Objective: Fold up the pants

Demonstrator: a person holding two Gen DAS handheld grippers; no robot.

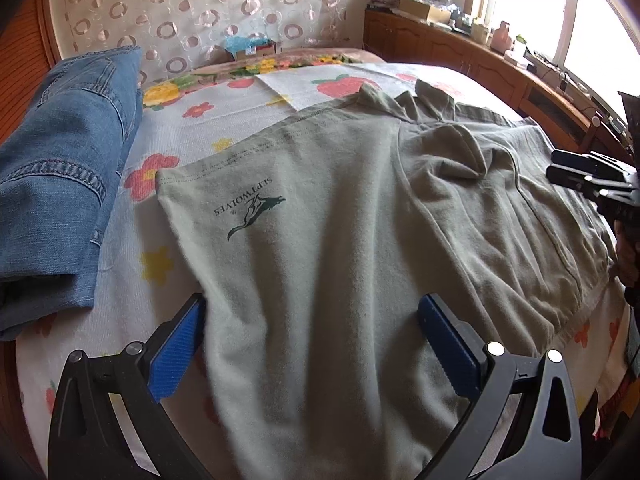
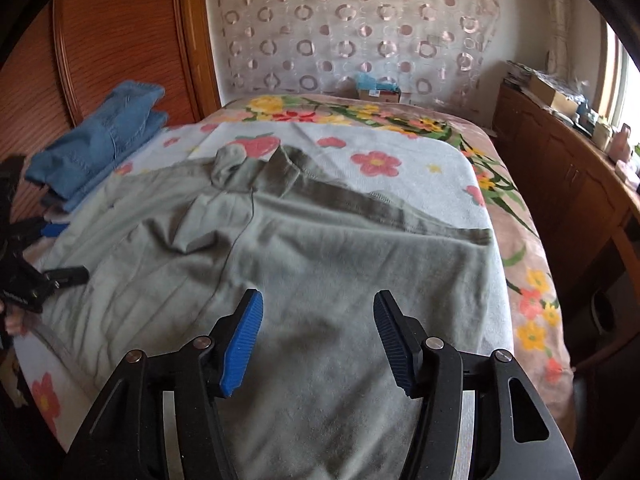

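Grey-green pants lie spread over the flowered bed sheet, with a dark green printed logo near one hem. In the right wrist view the pants show a thin dark drawstring and a bunched darker band at the far side. My left gripper stands wide open just above the cloth, blue pads apart, gripping nothing. My right gripper is open over the other end of the pants, nothing between its pads. Each gripper shows at the edge of the other's view: right gripper, left gripper.
Folded blue jeans lie on the bed's left side by a wooden panel. A small cardboard box sits at the bed's far end. A cluttered wooden cabinet under a window runs along the right.
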